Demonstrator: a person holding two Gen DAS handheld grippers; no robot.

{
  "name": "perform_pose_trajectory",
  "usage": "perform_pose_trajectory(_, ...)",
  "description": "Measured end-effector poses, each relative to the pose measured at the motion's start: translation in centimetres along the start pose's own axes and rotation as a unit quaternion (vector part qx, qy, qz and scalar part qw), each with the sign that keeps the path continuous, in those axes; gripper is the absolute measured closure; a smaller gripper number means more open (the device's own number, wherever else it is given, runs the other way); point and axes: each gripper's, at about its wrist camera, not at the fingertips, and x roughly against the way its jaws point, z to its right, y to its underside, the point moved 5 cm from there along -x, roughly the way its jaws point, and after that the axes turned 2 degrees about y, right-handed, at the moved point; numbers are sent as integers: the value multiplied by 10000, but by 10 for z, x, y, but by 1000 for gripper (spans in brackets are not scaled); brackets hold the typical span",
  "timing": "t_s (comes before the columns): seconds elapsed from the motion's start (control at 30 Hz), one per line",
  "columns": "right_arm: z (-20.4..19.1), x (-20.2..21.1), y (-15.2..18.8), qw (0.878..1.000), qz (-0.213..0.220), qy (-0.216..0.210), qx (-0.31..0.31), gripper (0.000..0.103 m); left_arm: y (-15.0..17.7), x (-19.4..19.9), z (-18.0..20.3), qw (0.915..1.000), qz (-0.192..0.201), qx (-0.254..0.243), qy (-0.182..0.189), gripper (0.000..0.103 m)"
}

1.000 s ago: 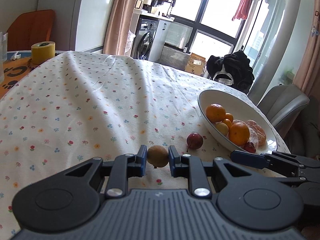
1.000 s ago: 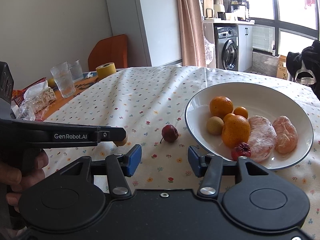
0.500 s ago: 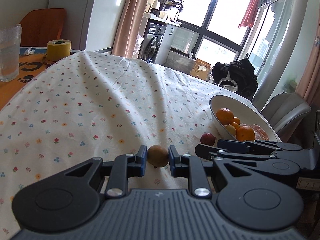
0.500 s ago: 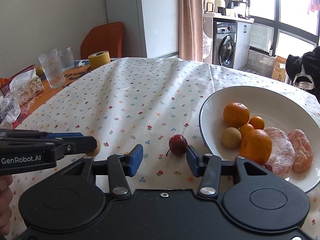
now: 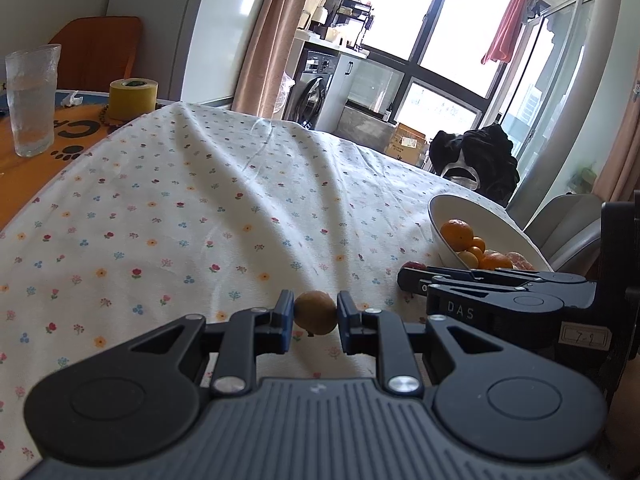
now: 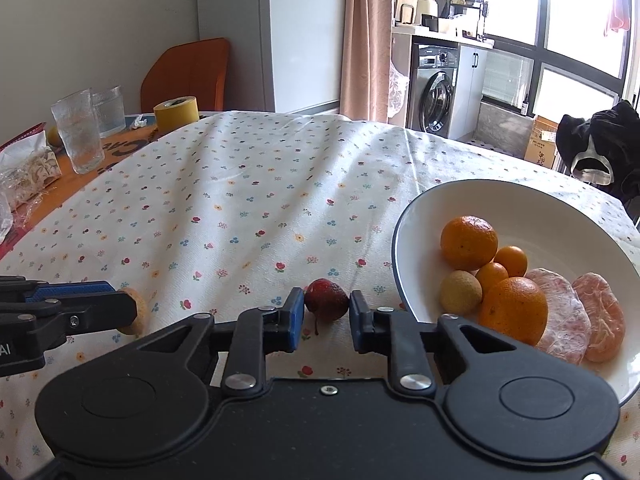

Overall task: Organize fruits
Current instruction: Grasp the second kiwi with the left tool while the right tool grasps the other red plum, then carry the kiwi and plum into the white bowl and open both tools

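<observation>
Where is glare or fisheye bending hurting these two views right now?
Left wrist view: windows blown out white, window frames curved by the lens, brown fruit between the fingers sharp. Right wrist view: window overexposed, soft shadow bands across the tablecloth, red fruit and bowl clear.

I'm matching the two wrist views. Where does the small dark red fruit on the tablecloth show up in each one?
Left wrist: dark red fruit is at centre right, mostly hidden behind the right tool's fingers.
Right wrist: dark red fruit is at lower centre, between the right tool fingers.
Shared landmark: the white bowl of fruit.
</observation>
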Motion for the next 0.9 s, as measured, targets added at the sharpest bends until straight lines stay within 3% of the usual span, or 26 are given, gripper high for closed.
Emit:
perform_pose_trajectory(0.43,13,37,-4,9990,326,-258,-180,81,-10,0,19,9998,107,-145,79,82)
perform_pose_trajectory(0.9,73,72,-6,9958,704,43,-576,81,-26,-16,71,9980,163,-508,349,82)
